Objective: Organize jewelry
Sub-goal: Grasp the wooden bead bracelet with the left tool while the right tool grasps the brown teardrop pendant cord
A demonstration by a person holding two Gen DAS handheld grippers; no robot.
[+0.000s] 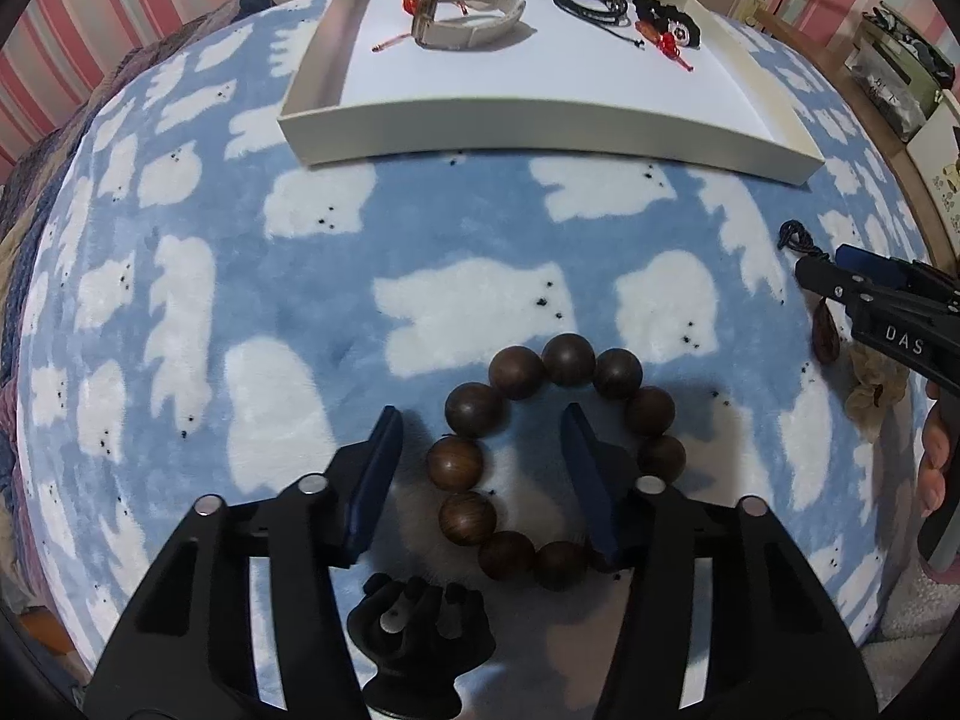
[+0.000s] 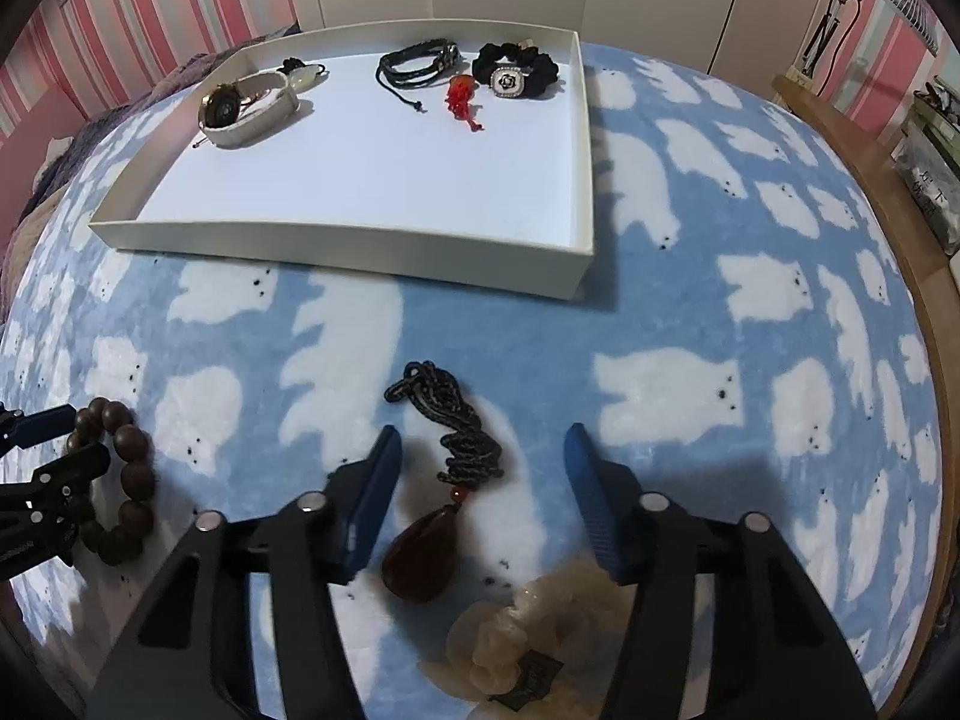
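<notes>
Left gripper [image 1: 480, 474] straddled the wooden bead bracelet [image 1: 555, 459], right gripper [image 2: 480, 492] the pendant necklace [image 2: 441, 480], both part-open, neither gripping; four pieces already lay in the far tray [image 2: 336, 240].

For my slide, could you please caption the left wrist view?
Left gripper straddles wooden bead bracelet on bear-print blanket, tray beyond.

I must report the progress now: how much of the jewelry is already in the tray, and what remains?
Done: the tray holds a watch, black cord bracelet, red charm and black scrunchie. In hand: left claw straddles the bead bracelet; right claw straddles the pendant necklace. Neither is lifted. Left: the beige scrunchie.
</notes>
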